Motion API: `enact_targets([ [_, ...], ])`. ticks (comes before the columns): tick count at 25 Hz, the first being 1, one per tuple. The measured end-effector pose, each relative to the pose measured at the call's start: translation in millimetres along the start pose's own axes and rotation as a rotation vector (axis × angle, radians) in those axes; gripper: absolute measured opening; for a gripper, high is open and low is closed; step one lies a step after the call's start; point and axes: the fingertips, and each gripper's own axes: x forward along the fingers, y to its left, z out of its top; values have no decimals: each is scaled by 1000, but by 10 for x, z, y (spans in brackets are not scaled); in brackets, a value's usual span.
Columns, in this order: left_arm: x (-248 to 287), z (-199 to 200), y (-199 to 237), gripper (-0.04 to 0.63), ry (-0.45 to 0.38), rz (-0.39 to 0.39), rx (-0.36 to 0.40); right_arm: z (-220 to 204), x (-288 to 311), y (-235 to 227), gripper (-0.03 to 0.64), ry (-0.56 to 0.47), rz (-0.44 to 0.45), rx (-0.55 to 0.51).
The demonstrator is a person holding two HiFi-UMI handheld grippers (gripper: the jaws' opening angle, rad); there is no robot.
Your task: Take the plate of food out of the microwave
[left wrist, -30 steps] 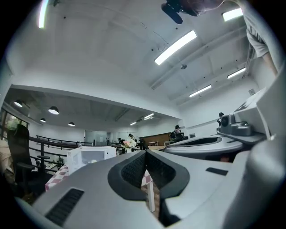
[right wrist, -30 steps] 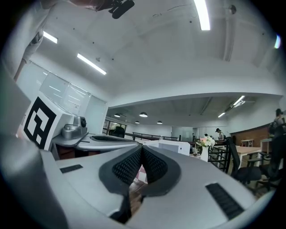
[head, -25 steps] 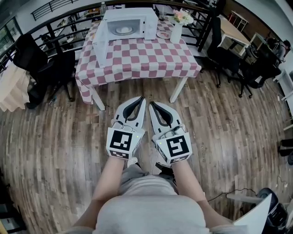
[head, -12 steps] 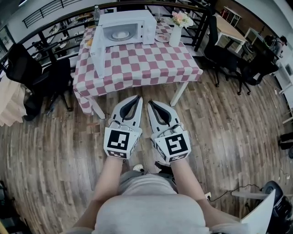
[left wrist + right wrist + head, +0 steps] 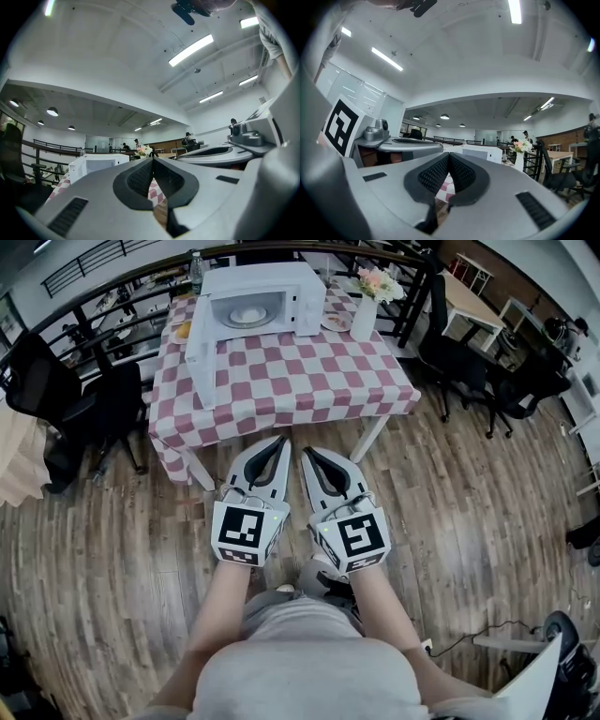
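Your left gripper and right gripper are closed and empty, short of the table; microwave door stands open, plate inside, vase beside.

A desk with a red-and-white checked cloth stands on a brown wooden floor. A white vase with pink flowers stands upright near the desk's far right corner. A black office chair is just beside the desk's left side. A black metal railing runs behind the desk.
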Motion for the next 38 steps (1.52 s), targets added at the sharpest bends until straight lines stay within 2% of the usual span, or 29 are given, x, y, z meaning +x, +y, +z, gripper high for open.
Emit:
enact_targets([
  [13,613,-175,429,3,15,56,7,-170,651,-414,23,-15,48,14],
  [29,1777,-301,1153,3,38,129,17,-319,1814,-1212,23,-20,124,42],
  [38,2442,-393,1513,3,42,177,-9,-421,2386,-1637,23,-13,182,41],
])
